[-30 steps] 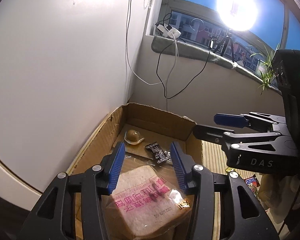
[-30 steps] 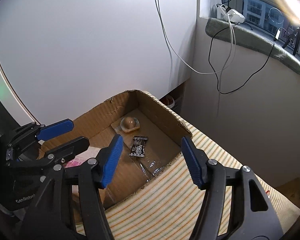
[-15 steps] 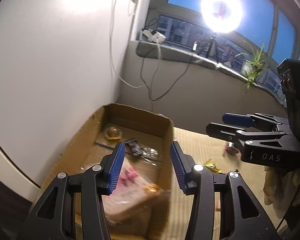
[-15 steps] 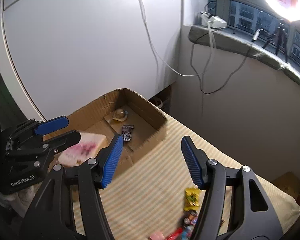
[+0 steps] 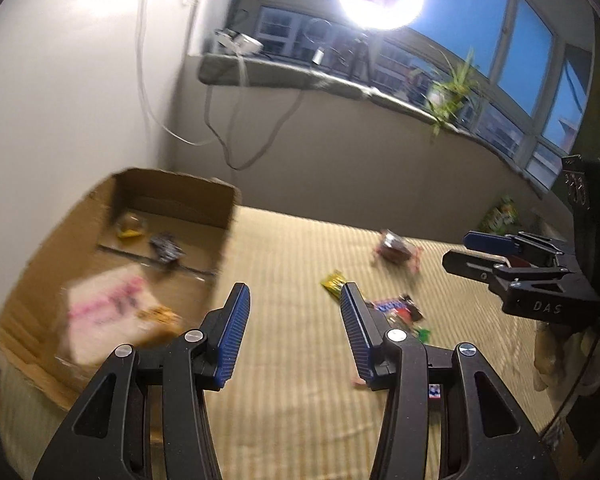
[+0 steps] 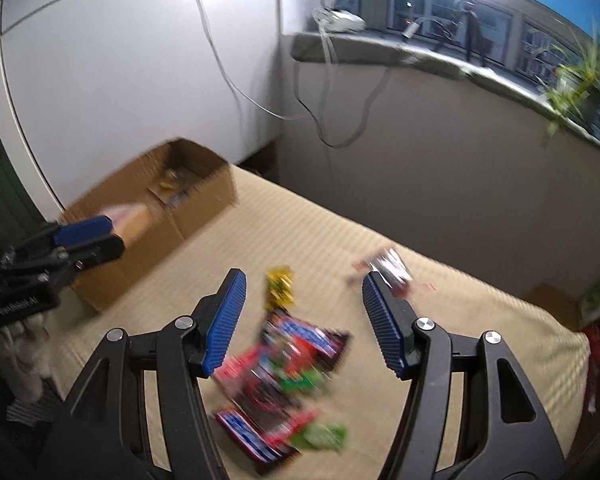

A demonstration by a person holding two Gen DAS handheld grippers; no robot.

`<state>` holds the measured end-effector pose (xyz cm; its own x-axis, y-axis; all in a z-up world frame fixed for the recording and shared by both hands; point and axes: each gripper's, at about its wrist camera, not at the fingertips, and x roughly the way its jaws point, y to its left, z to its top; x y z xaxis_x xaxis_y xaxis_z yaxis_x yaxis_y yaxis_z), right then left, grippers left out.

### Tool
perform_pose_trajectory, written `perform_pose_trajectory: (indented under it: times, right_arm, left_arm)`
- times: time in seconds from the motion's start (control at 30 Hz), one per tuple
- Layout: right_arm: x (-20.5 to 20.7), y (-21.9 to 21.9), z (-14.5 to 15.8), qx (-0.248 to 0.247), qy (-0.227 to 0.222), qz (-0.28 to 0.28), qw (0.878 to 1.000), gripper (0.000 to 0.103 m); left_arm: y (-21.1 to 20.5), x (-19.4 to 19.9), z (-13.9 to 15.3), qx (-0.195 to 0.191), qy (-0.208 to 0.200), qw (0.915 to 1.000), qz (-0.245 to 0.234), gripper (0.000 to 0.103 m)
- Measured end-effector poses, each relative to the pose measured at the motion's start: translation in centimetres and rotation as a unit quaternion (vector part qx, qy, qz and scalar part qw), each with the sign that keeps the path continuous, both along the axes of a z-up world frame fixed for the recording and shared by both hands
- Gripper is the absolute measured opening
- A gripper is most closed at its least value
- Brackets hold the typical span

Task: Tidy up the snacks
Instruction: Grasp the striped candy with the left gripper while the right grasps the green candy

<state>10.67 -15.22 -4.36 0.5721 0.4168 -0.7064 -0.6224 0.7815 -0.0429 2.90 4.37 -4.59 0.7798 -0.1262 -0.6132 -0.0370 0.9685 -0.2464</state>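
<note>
1. The left tongs (image 5: 292,328) are gaping wide, holding nothing, beside the cardboard box (image 5: 220,216).
2. The right tongs (image 6: 304,320) are hovering wide open, empty, over the snack pile (image 6: 284,376) on the striped surface (image 6: 480,332).
3. The bread packet (image 5: 108,312) is lying inside the box.

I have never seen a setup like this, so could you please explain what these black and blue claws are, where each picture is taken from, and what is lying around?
No robot is involved: a person holds one two-finger gripper in each hand, and a wide-angle camera on each looks forward along its blue-padded fingers.

The left wrist view looks past the left gripper; the right gripper shows at its right edge. The right wrist view looks past the right gripper. Both are open and hold nothing.

A cardboard box stands on a striped mat. Inside lies a bagged slice of bread with a few small snacks, blurred. Loose on the mat are a yellow packet, a silvery wrapped snack and a pile of colourful wrappers in front of the right gripper.
</note>
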Motion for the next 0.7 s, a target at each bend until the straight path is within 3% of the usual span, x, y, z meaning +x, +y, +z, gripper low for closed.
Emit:
perform_pose_trajectory:
  times: [0.37, 0.43, 0.5, 0.7]
  right_arm:
    - [-2.1, -4.7, -4.8, -0.034, 0.039, -0.024, 0.998, 0.063]
    - [-2.0, -4.9, -5.5, -0.030, 0.052, -0.024, 0.998, 0.055]
    - [-1.9, -5.0, -6.0, -0.020, 0.071, -0.025, 0.997, 0.034]
    - [-1.8, -2.8, -6.7, -0.003, 0.103, -0.003, 0.995, 0.019]
  left_arm:
    - [-4.5, 0.7, -2.2, -0.013, 0.040, 0.9975, -0.058, 0.046]
    - [-5.3, 0.8, -2.5, -0.009, 0.044, 0.9969, -0.065, 0.046]
    - [-5.8, 0.9, -2.6, -0.008, 0.045, 0.9966, -0.069, 0.045]
    - [-5.4, 1.1, -2.9, -0.007, 0.050, 0.9968, -0.061, 0.034]
